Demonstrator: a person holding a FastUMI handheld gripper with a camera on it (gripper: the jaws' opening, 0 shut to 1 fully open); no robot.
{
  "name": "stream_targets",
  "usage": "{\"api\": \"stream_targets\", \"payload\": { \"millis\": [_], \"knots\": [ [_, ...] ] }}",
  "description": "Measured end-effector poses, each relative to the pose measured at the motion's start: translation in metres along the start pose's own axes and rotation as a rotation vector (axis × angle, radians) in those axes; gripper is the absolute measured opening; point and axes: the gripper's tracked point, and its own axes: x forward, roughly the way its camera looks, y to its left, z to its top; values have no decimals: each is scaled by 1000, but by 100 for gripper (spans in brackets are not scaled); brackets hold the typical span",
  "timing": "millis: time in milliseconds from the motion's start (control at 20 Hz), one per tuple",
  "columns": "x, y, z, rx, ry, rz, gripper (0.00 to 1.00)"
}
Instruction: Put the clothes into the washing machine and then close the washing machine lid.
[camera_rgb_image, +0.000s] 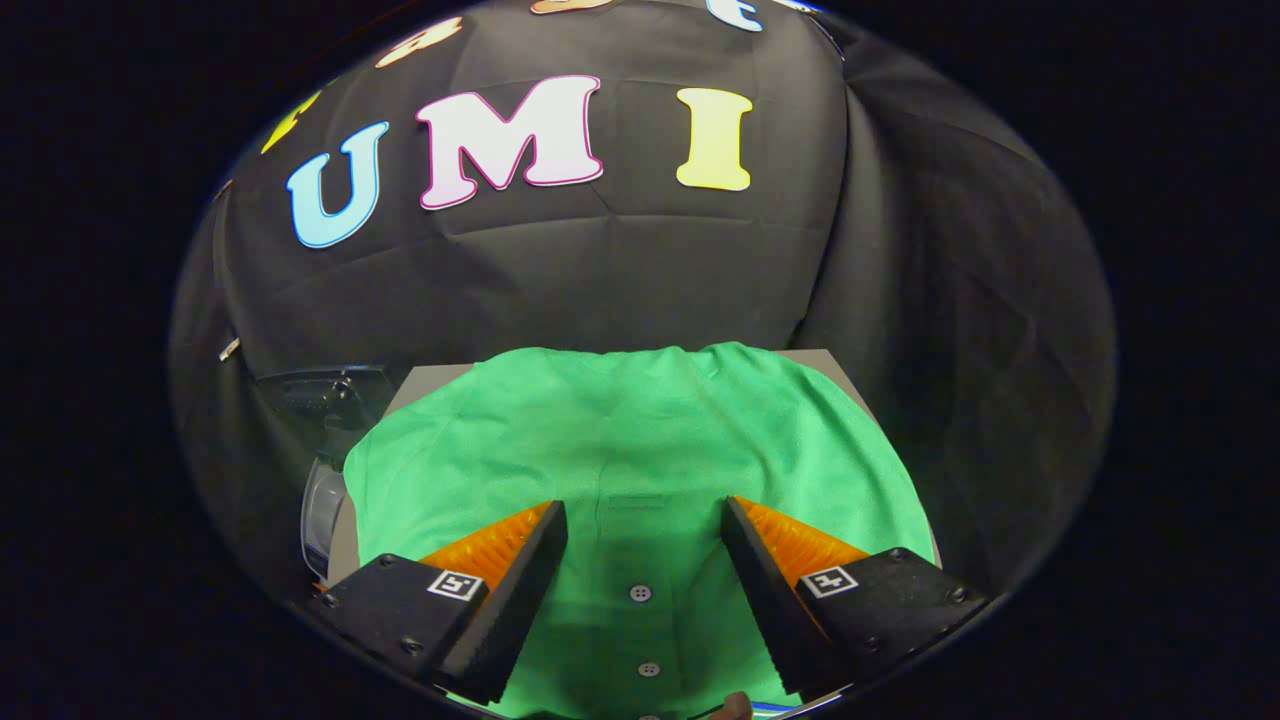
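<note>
None of the task looks done: in the gripper view a green shirt (640, 440) lies spread flat on the grey bench (420, 380), untouched. The gripper (643, 525) hovers over its button placket, jaws spread wide and holding nothing. Off the bench's left edge sits the washing machine (325, 450), partly hidden; open room lies rightward.

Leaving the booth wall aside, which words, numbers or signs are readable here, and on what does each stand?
Shirt: no text, plain green with buttons.
Gripper, open above the shirt: a square coded marker on each finger, a pattern and not words.
Machine beside the shirt: too dark to tell any text.
</note>
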Motion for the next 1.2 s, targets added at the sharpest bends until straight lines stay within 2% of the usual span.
{"api": "stream_targets", "payload": {
  "millis": [100, 150, 200, 350, 500, 700, 900, 1200],
  "knots": [
    [3, -3, 3, 0, 11, -8, 91],
    [1, -2, 1, -5, 21, -7, 83],
    [1, -1, 1, -11, 27, -1, 82],
    [1, -3, 1, -4, 41, 0, 40],
    [0, -1, 3, -2, 32, 7, 8],
    [-1, -2, 6, 8, 9, 28, 5],
    [-14, 1, 10, 88, -29, 103, 5],
    [-84, 24, 52, 95, -197, 190, 5]
  ]
}}
